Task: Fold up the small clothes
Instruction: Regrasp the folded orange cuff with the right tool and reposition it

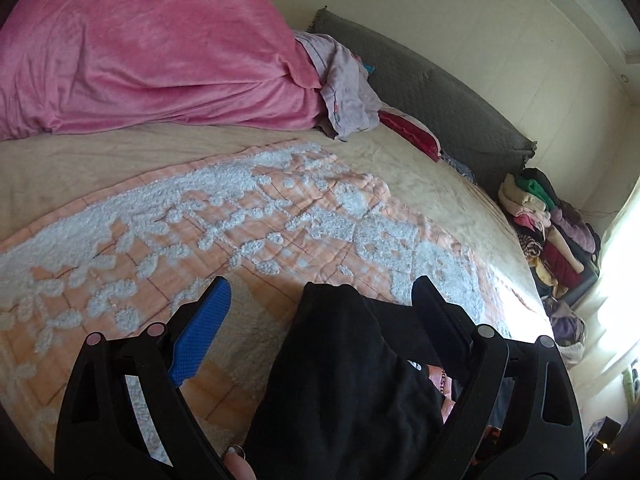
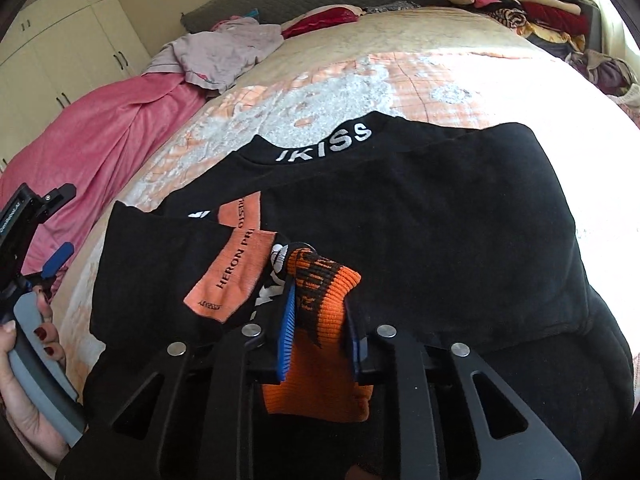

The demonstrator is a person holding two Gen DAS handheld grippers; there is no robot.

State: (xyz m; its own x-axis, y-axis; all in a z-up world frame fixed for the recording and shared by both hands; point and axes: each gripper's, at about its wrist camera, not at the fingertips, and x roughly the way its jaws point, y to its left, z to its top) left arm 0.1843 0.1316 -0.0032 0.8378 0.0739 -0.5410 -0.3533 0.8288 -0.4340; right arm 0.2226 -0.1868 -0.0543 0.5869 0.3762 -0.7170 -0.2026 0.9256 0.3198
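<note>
Black garment (image 1: 340, 380) fills the gap of the left gripper (image 1: 322, 292), jaws wide, pads clear of cloth; quilt (image 1: 240, 216) ahead, pink blanket (image 1: 140, 48) beyond; right view: right gripper (image 2: 320, 308) clamped on orange cuff (image 2: 324, 292), sweatshirt body stretching away across bed; clothes pile (image 2: 532, 4) far right.

A black sweatshirt (image 2: 400, 216) lies spread on the bed, its collar on the far side with white letters reading "JKISS". An orange patch (image 2: 232, 264) with black lettering, "HERON PR…", runs across its front. One sleeve is folded over the body, and its orange ribbed cuff (image 2: 324, 288), patterned with black, is pinched and lifted off the cloth. In the left wrist view a black fold of the same garment (image 1: 340, 380) lies bunched and loose.
</note>
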